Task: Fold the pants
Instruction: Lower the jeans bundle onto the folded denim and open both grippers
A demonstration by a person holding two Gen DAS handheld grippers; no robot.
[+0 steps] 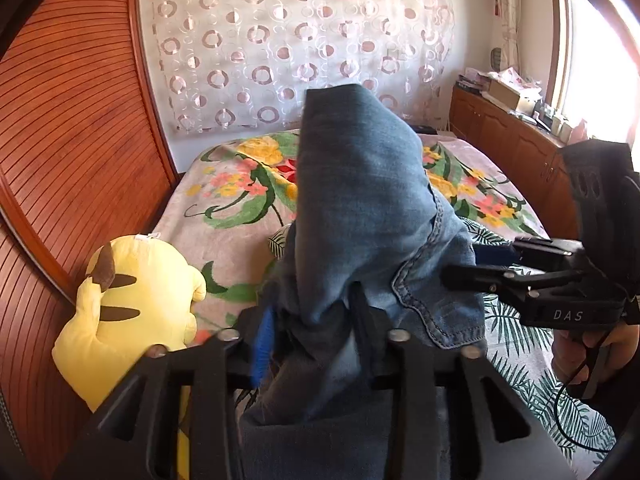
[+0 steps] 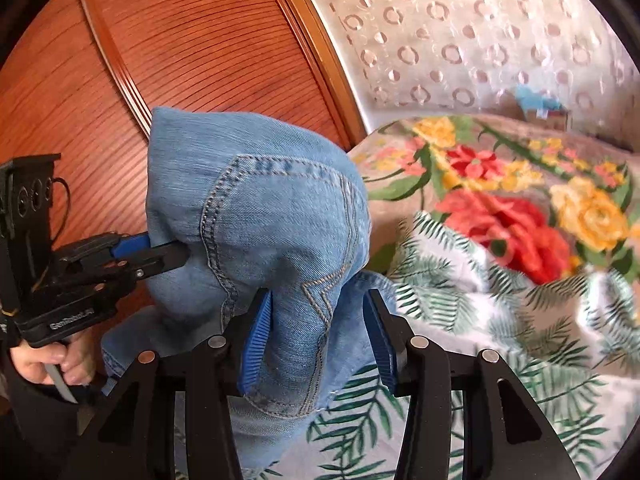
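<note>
The blue denim pants (image 1: 360, 208) hang lifted above the bed, held up between both grippers. My left gripper (image 1: 316, 308) is shut on a bunch of the denim close to the lens. My right gripper (image 2: 320, 312) has the pocket part of the pants (image 2: 260, 220) between its blue pads (image 2: 256, 340), with a gap at the right pad. In the left wrist view the right gripper (image 1: 460, 268) pinches the denim from the right. In the right wrist view the left gripper (image 2: 176, 252) pinches it from the left.
The bed carries a floral blanket (image 1: 240, 184) and a palm-leaf sheet (image 2: 500, 340). A yellow plush toy (image 1: 132, 308) lies at the bed's left edge by the wooden wardrobe (image 1: 72, 140). A low wooden cabinet (image 1: 508, 140) with clutter stands on the right under the window.
</note>
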